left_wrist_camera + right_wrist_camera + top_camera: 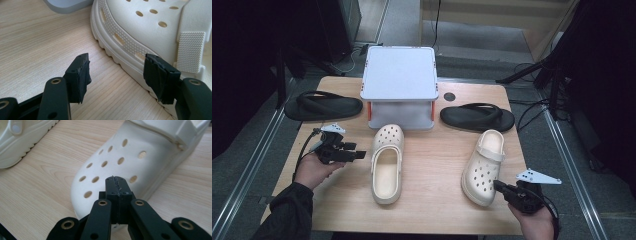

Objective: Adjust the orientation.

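Two cream clogs lie on the wooden table (pixel 432 200). The left clog (pixel 387 162) points its toe to the back, and the right clog (pixel 484 160) points its toe towards me. My left gripper (pixel 359 154) stands open just left of the left clog. In the left gripper view (pixel 117 75) bare table lies between the pads, and the right jaw is close to the rim of the clog's (pixel 150 30) sole. My right gripper (pixel 497 185) is shut with nothing in it, its tip at the right clog's toe (pixel 120 162). In the right gripper view (pixel 115 182) its jaws are pressed together.
A grey two-level rack (pixel 399 75) stands at the back middle, its corner (pixel 65 5) in the left gripper view. A black flip-flop (pixel 323 106) lies at its left and another black flip-flop (pixel 477 117) at its right. The other clog (pixel 22 140) is at the upper left of the right gripper view.
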`<state>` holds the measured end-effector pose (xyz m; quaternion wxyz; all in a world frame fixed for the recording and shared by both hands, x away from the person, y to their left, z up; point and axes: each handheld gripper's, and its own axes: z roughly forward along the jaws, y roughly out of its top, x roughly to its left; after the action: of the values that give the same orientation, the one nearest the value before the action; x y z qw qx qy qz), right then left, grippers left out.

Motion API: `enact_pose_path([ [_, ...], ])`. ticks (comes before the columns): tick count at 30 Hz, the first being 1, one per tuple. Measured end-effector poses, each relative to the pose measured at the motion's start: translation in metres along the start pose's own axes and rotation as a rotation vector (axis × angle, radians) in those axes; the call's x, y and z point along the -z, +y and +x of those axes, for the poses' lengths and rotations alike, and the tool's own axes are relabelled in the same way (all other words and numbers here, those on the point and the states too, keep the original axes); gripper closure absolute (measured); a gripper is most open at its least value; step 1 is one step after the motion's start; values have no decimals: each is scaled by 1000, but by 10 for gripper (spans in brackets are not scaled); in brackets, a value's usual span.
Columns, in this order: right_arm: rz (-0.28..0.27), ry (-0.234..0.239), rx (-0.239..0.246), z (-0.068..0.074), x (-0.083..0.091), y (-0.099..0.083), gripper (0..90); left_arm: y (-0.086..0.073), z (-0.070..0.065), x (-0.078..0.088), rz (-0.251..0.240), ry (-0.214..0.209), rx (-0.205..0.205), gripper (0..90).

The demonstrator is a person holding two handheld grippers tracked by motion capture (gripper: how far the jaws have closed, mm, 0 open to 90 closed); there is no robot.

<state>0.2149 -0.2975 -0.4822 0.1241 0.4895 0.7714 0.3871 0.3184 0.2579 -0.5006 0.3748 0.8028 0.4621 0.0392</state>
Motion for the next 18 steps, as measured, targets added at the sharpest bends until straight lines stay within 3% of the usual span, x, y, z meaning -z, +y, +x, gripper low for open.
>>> enact_pose_path([
  [6,2,5,-3,-2,-2,-2,900,0,-1,-2,6,1,-7,382],
  [18,20,44,44,12,-14,7,900,-2,-2,1,10,13,-10,381],
])
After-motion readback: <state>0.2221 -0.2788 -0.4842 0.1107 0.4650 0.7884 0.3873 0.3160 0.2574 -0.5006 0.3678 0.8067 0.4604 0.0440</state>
